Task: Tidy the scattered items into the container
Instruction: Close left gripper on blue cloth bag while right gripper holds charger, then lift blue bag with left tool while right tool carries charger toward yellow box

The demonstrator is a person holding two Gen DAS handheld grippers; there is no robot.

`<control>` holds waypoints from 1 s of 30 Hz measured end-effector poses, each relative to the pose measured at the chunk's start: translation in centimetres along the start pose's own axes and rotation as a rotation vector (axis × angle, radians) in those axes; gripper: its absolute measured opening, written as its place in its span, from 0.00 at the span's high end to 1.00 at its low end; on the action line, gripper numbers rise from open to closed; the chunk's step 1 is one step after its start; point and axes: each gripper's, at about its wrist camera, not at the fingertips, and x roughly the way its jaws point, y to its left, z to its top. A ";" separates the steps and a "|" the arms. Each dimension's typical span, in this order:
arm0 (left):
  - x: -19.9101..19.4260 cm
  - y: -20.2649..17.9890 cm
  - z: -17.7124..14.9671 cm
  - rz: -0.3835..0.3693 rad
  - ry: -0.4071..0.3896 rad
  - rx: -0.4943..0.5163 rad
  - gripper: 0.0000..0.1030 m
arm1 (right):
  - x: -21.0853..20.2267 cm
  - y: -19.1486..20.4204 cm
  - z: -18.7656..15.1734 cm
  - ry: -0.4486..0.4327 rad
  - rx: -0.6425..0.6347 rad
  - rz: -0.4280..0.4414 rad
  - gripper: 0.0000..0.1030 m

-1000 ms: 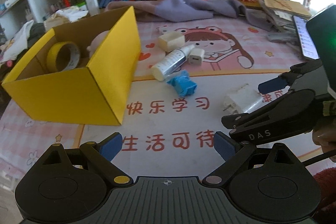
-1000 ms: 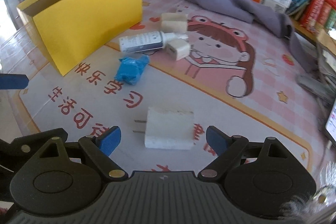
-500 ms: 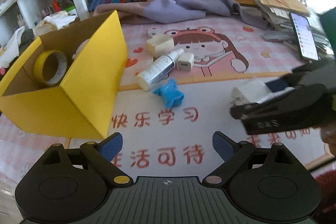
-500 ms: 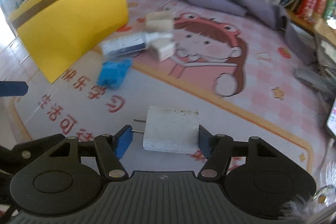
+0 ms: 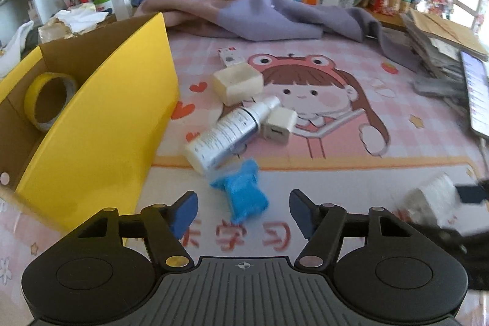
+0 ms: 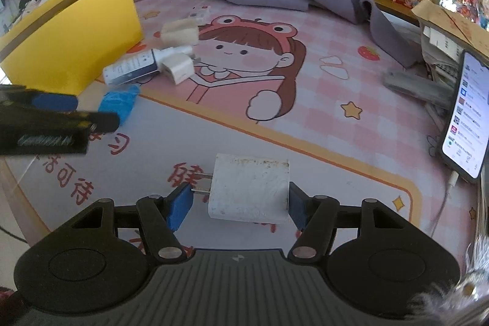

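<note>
Two tongs: both at work, one item each.
Right tongs (image 6: 238, 205): jaws have just been closing; the white charger (image 6: 249, 188) sits between them. The right pad touches its end face; the left pad is at the prongs (image 6: 200, 182), with the body a little short of that pad. I read this as a grip across prongs and back face, but it looks thin on the prong side.
Charger axis: long axis runs left to right, prongs pointing left, in line with the jaw gap.
Left tongs (image 5: 243, 211): jaws have just been closing, yet they stand apart; pads press on nothing.
Blue wad (image 5: 243, 193): lies on the mat (image 5: 351, 167), centred between the left pads and slightly beyond them. Its long axis runs near to far, tilted left at the far end. Nearer to my left hand than to my right.
Box (image 5: 101, 124): yellow, open top, far left of both tongs; tape roll (image 5: 47, 101) inside.
Remaining on mat: bottle (image 5: 227, 132), small cube plug (image 5: 279, 124), cream block (image 5: 238, 83), all just beyond the wad.
Next move, my judgement: push the left tongs slightly forward, then shut across the wad's short axis.
Risk: charger may pivot on the prongs when lifted.
</note>
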 end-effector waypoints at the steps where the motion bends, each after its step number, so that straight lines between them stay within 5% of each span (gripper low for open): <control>1: 0.5 0.0 0.3 0.005 0.003 -0.008 0.37 | -0.1 -0.1 0.0 -0.002 0.000 -0.001 0.39; 11: 3.1 0.0 0.7 0.032 0.056 -0.072 0.74 | -0.2 -0.5 -0.2 -0.006 -0.013 0.016 0.39; 30: -1.1 -0.6 -0.5 -0.043 0.006 0.015 0.75 | -0.6 0.7 -0.1 -0.027 -0.017 0.044 0.39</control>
